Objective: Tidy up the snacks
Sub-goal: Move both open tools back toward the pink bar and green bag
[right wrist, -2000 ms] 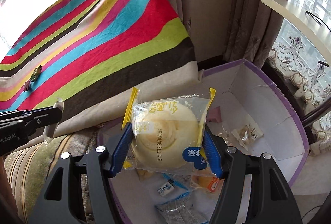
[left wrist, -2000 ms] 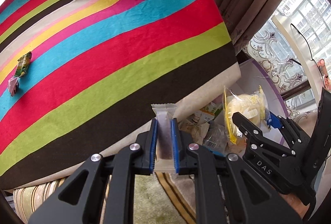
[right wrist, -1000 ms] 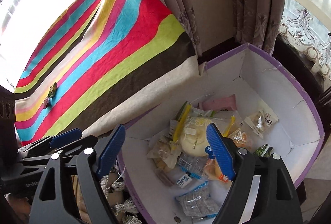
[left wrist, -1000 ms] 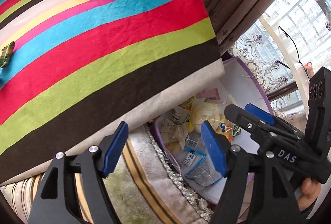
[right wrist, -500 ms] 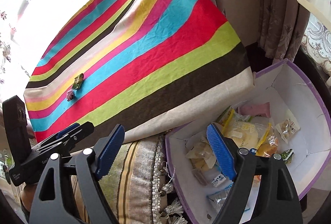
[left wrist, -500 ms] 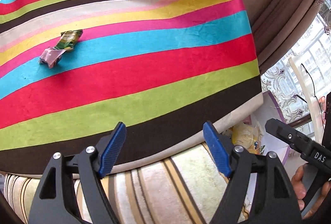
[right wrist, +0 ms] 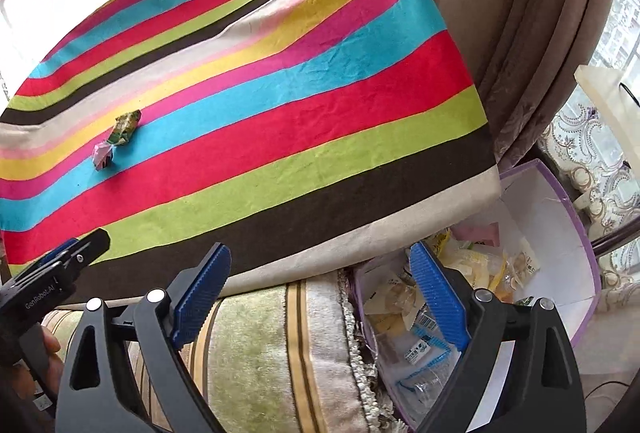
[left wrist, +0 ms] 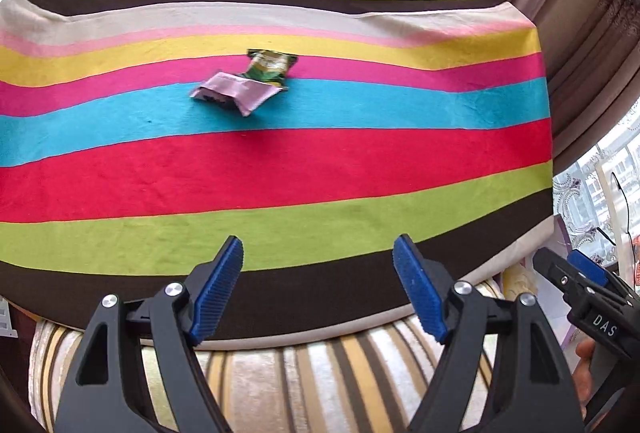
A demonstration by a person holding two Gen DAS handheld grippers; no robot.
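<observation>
Two snack packets lie together on the striped tablecloth (left wrist: 280, 169): a pink one (left wrist: 234, 92) and a green one (left wrist: 269, 65) just behind it, touching. The right wrist view shows them far left, pink packet (right wrist: 102, 154) and green packet (right wrist: 125, 127). My left gripper (left wrist: 318, 287) hangs open and empty over the table's near edge. My right gripper (right wrist: 322, 291) is opening wider with nothing between its pads, above the seam between the table and the purple-rimmed box (right wrist: 576, 233). That box holds several wrapped snacks (right wrist: 416, 313).
A striped cushioned seat (right wrist: 272, 353) runs below the table's edge, beside the box. Beige curtains (right wrist: 520, 33) hang at the right, with a lace-curtained window behind. The right gripper's tip (left wrist: 576, 281) shows at the left view's right edge; the left gripper's tip (right wrist: 64, 265) shows at the right view's left.
Both grippers let go of their snacks into the box and opened. They then swung left from the box toward the table, so the two packets now sit nearer the middle of the left view.
</observation>
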